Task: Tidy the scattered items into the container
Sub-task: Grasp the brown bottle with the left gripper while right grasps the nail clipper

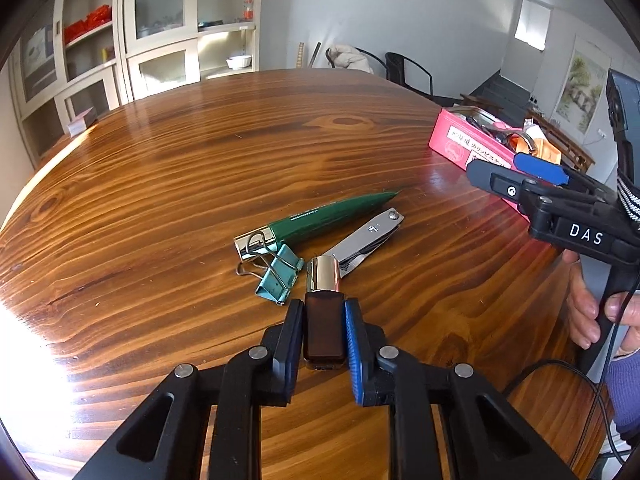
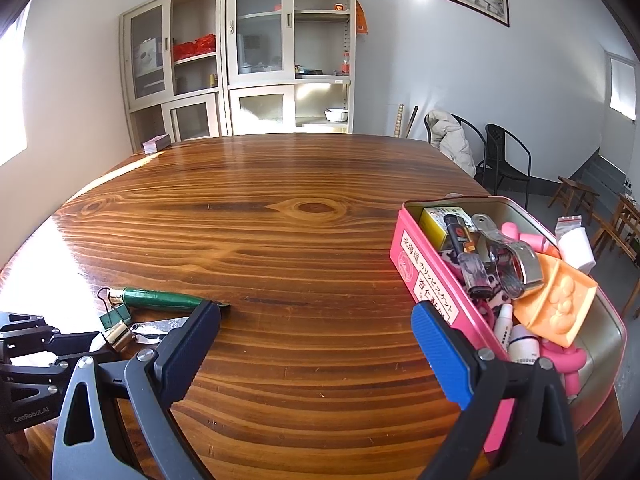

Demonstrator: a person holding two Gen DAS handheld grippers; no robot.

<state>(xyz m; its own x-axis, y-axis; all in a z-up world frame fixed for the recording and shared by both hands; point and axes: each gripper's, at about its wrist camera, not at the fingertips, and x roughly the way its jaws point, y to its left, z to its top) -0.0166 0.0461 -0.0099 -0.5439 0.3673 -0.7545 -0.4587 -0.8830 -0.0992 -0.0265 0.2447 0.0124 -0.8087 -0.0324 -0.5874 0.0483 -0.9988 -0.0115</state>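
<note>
My left gripper (image 1: 324,312) is shut on a small brown bottle with a gold cap (image 1: 323,320), low over the wooden table (image 1: 200,152). Just beyond it lie a teal binder clip (image 1: 278,278), a green pen-like case with a gold end (image 1: 320,220) and a folded steel pocket knife (image 1: 366,240). The pink tin (image 2: 430,276) stands at the right table edge, full of small items. My right gripper (image 2: 316,332) is open and empty, beside the tin's near left wall; it also shows in the left wrist view (image 1: 516,172). The same clutter shows in the right wrist view (image 2: 156,300).
A small stack of cards (image 2: 156,143) lies at the table's far left corner. Cabinets (image 2: 240,60) stand behind the table, chairs (image 2: 504,160) at the right. A hand holds the right gripper's handle (image 1: 588,312).
</note>
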